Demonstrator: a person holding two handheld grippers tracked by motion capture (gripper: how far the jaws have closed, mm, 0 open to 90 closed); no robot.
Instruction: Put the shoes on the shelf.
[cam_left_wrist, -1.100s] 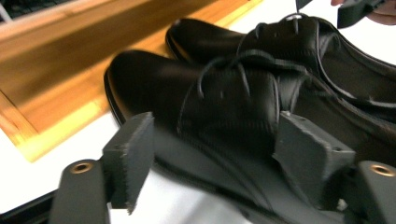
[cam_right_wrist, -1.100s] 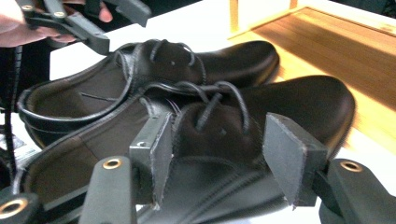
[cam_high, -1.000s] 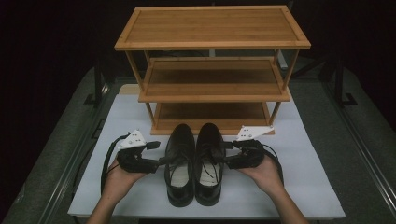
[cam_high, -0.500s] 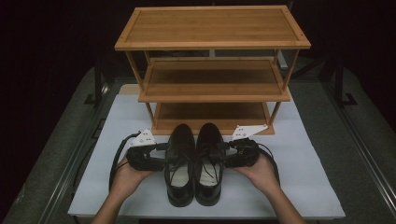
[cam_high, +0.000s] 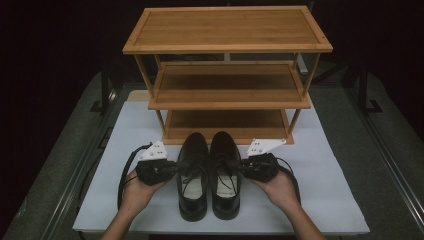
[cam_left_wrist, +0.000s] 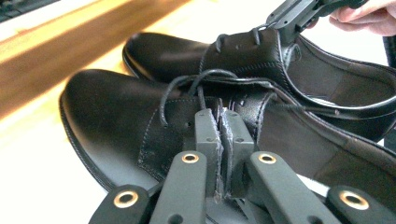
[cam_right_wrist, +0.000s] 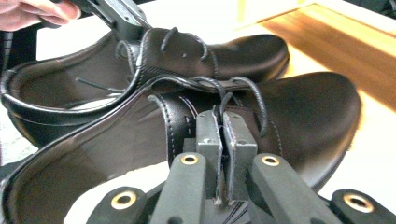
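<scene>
Here both tongs are gripping: left tongs (cam_left_wrist: 219, 140) pinching the left shoe (cam_high: 193, 175), right tongs (cam_right_wrist: 225, 140) pinching the right shoe (cam_high: 223, 172), near the surface's (cam_high: 325, 200) front edge.

A three-tier wooden rack (cam_high: 227, 30) stands at the far side of a white sheet (cam_high: 330, 190) spread over the grey desk (cam_high: 385, 165), its shelves bare and its lowest board (cam_left_wrist: 46, 60) resting on the sheet. A black stand is just off each far corner of the sheet, one at the left (cam_high: 104, 90) and one at the right (cam_high: 364, 90), against a dark background.
</scene>
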